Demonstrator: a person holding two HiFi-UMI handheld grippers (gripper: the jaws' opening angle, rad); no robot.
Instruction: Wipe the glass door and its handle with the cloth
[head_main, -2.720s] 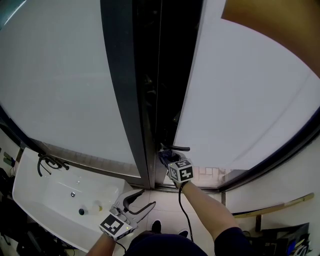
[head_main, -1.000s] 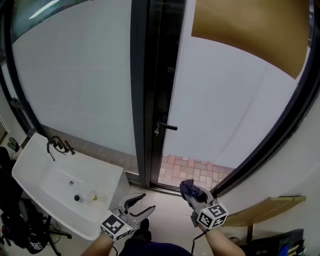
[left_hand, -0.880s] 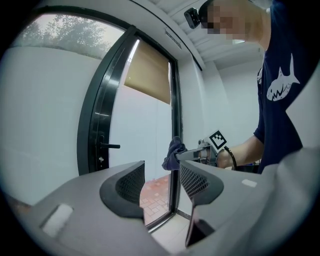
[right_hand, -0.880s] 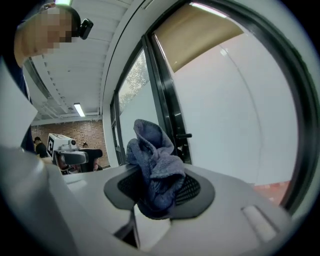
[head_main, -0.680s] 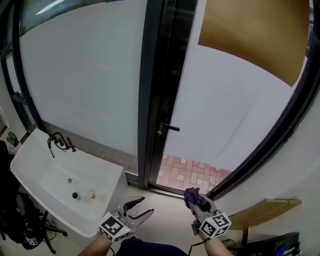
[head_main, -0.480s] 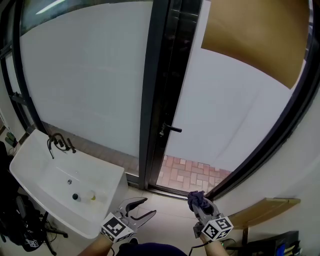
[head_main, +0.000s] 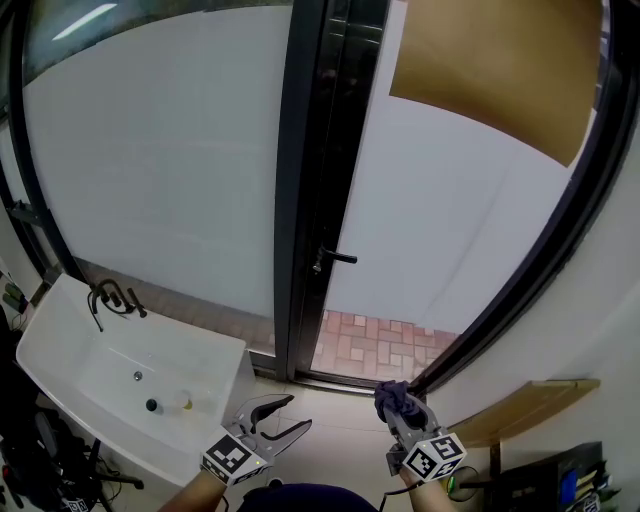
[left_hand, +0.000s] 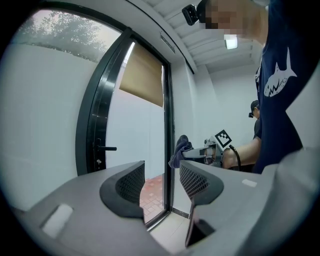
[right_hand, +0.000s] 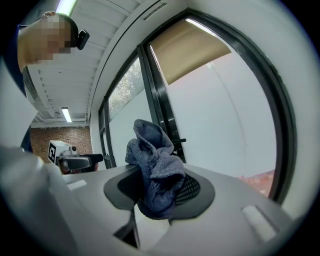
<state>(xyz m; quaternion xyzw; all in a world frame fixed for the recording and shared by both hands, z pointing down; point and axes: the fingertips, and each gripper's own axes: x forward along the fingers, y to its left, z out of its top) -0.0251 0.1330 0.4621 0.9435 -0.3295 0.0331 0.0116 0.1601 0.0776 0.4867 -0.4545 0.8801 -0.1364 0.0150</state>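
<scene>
The frosted glass door stands ajar in its black frame, with the black lever handle on its left edge. The handle also shows in the left gripper view. My right gripper hangs low, well back from the door, shut on a crumpled blue-grey cloth. In the right gripper view the cloth bunches up between the jaws and hides most of the gap. My left gripper is low at the left, open, with nothing between its jaws.
A white sink with a black tap stands at the lower left. A fixed frosted pane is left of the door. Red brick paving shows through the door gap. A wooden shelf juts at the right.
My right gripper with the cloth has come away from the door handle and dropped low to the right. My view has pulled back from the door. The left gripper has barely moved.
</scene>
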